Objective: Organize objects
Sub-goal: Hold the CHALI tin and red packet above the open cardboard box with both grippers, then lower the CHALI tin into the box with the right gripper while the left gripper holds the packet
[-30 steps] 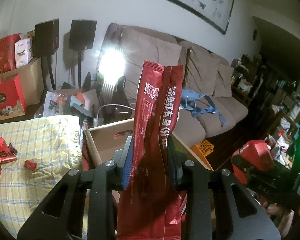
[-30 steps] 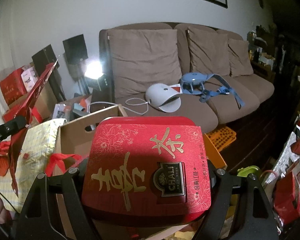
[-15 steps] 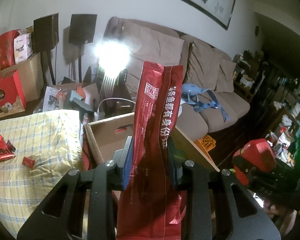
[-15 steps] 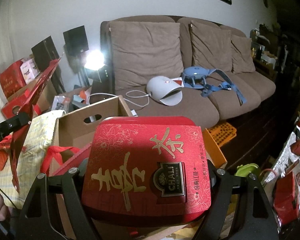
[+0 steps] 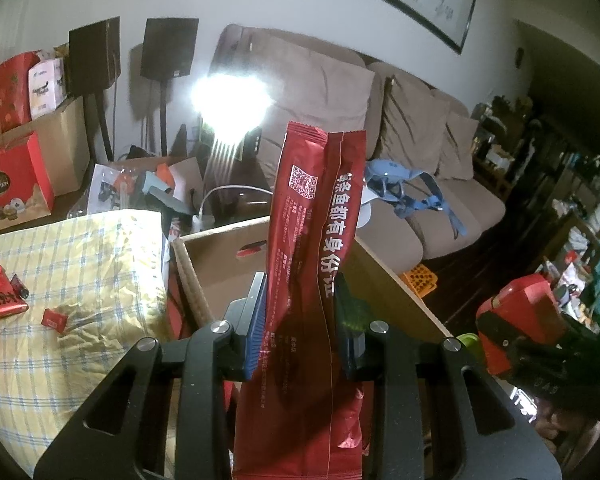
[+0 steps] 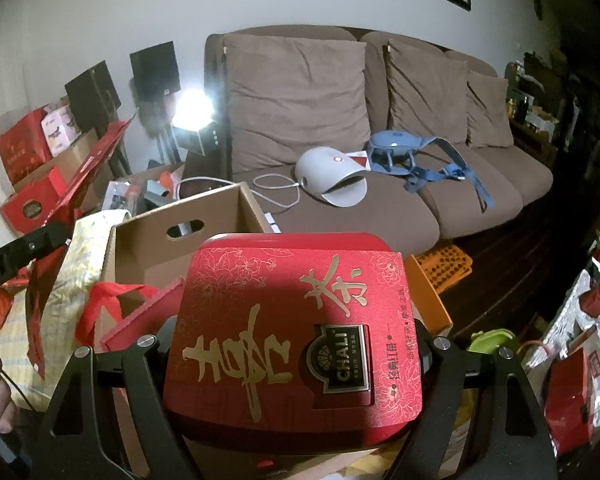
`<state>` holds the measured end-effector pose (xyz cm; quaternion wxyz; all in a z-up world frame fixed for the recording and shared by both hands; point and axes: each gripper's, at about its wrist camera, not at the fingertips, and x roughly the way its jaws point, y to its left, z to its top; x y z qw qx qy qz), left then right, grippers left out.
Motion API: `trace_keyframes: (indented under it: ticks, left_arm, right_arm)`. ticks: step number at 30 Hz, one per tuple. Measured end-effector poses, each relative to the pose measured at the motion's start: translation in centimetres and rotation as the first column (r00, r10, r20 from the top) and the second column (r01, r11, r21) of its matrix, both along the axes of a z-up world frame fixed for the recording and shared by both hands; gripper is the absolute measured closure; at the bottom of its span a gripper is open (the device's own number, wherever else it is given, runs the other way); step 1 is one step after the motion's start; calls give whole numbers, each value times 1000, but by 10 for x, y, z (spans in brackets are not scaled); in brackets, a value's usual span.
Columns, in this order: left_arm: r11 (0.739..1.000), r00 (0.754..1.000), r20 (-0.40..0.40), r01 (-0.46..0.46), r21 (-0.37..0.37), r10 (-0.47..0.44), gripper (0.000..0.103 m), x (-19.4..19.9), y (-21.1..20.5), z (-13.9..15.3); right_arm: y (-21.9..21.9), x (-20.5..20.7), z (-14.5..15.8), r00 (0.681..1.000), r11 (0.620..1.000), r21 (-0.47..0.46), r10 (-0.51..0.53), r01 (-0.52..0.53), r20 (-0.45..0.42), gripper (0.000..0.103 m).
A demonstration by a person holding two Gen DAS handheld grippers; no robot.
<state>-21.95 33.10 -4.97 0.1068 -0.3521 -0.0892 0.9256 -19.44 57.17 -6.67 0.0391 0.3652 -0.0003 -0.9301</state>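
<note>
In a cluttered living room, the left gripper (image 5: 300, 316) is clamped on a tall red snack packet (image 5: 312, 240), its blue-edged pads pressing the packet's lower half while the top, printed with a QR code and white Chinese characters, stands upright above the open cardboard box (image 5: 220, 264). The right gripper (image 6: 296, 344) holds a red tea box (image 6: 296, 320) with gold calligraphy and a "CHALI" label, its jaws set wide against the box's two sides; the tea box hangs over the near part of the same cardboard box (image 6: 180, 216), which already contains a red bag with ribbon handles (image 6: 112, 300). Left of the carton lies a yellow checked cloth (image 5: 72, 264) carrying small red wrappers. Behind stands a brown sofa (image 6: 340, 100) bearing a white device (image 6: 332, 176) and a blue strap harness (image 6: 404, 152). A bright lamp (image 5: 228, 100) glares beside the sofa.
</note>
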Motion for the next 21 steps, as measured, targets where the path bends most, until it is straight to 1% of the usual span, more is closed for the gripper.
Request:
trace_keyframes:
  ticks: [5,21]
  left_arm:
    - [1000,1000,9,-8,4,8,74,-3,-4,-4]
    - [1000,1000,20,-22,3,22,74,-8,-13,-8]
  right_arm:
    - [-3,1,0,1000,1000,13,6,-6,-10,20]
    - [-4,-3,-6,1000,1000,24,20,-20,12,20]
